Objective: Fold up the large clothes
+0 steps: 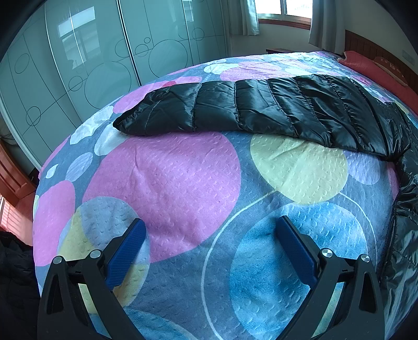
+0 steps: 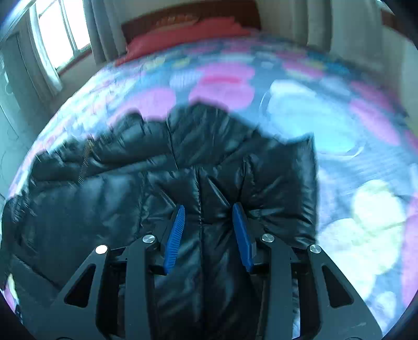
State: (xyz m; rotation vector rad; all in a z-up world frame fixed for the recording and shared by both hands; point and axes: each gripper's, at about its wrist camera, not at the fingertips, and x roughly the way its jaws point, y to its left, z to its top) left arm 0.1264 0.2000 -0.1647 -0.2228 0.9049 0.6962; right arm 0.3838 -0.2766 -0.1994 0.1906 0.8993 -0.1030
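A black quilted puffer jacket lies on a bed with a circle-patterned cover [image 1: 183, 183]. In the left wrist view one sleeve [image 1: 248, 109] stretches flat across the cover, and the jacket's body [image 1: 402, 222] runs down the right edge. My left gripper [image 1: 210, 230] is open and empty, hovering over bare cover in front of the sleeve. In the blurred right wrist view my right gripper [image 2: 209, 211] is shut on a bunched fold of the jacket [image 2: 203, 162], with the fabric pinched between its blue pads [image 2: 175, 235].
Frosted sliding wardrobe doors [image 1: 91, 65] stand beyond the bed's left side. A red pillow [image 2: 188, 36] and a wooden headboard [image 2: 188, 15] are at the bed's head. Windows with curtains [image 1: 282, 15] are behind. Dark clothing [image 1: 13, 274] lies by the bed's left edge.
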